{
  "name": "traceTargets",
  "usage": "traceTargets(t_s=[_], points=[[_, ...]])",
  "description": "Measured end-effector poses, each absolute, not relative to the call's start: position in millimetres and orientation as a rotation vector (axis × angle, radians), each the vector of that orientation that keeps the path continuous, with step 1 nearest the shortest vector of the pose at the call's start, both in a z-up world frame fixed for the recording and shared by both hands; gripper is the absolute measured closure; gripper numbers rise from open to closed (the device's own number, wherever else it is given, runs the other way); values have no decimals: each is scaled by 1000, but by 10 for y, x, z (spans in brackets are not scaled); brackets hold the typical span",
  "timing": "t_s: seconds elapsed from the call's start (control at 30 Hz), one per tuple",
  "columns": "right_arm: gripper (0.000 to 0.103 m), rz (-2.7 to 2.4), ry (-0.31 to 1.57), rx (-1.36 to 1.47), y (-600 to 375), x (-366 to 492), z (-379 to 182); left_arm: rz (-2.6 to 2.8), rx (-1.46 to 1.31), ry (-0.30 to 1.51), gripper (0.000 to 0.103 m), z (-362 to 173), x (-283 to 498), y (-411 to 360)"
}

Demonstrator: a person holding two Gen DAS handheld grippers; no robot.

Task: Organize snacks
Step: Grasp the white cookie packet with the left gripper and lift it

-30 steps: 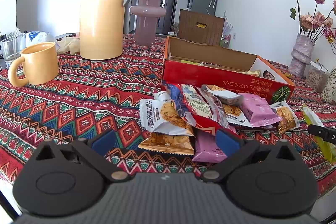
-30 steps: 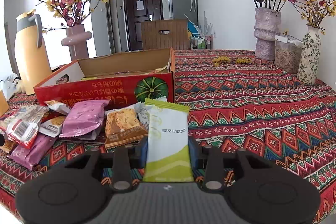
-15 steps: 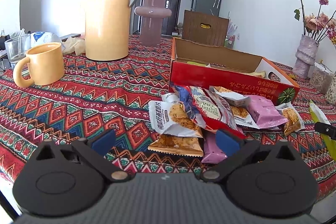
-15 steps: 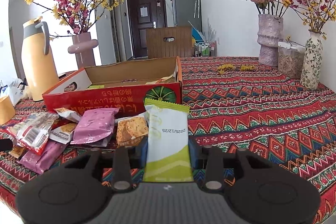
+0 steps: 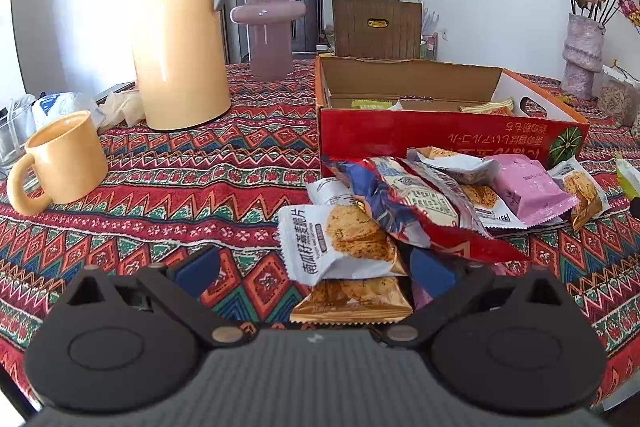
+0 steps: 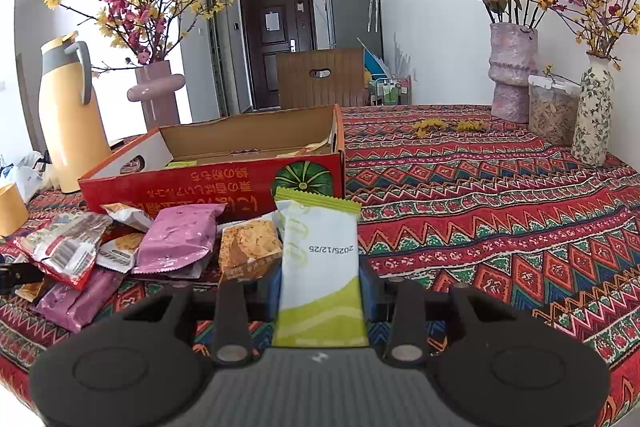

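The right tool is clamped on a green-and-white sachet, which stands upright between the pads with its crimped top toward 12 o'clock. The red cardboard box, the likely destination for the snacks, lies at 11 o'clock from this tool, open-topped, with a few packets already inside.

The left tool stands wide and holds nothing. A white biscuit packet lies in the gap between its pads, resting on a gold packet. The rest of the snack pile spreads toward 2 o'clock, up against the box front on the patterned counter.

Hazards from this state:
- The sachet is gripped low on its body. A quick swing toward the box could let the smooth film slide out of the pads.
- The packets overlap. Closing the left tool here may catch the gold packet or the red wrapper along with the white one, dragging the pile.
- The box wall is high; a low carry could snag the sachet on its rim.
- A mug and a flask stand at 10 and 11 o'clock of the left tool, well apart from the pile.
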State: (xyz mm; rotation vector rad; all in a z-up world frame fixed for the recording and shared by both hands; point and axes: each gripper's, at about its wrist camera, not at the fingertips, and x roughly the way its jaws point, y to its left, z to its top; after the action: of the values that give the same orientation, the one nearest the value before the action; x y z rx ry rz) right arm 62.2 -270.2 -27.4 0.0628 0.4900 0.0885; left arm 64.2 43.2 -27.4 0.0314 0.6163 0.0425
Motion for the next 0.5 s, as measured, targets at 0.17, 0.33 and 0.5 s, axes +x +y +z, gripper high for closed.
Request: traceTargets(t_s=[0.17,0.33,0.5], points=[[66,90,494,65,-2703,624,-287,54,65,633,1,-324,785,390],[66,92,497,67,-2701,636,-298,44,102,653,28,-369,906,364],[66,93,499,72,-2707,638,-305,10,86,661,53,-377,913,403]])
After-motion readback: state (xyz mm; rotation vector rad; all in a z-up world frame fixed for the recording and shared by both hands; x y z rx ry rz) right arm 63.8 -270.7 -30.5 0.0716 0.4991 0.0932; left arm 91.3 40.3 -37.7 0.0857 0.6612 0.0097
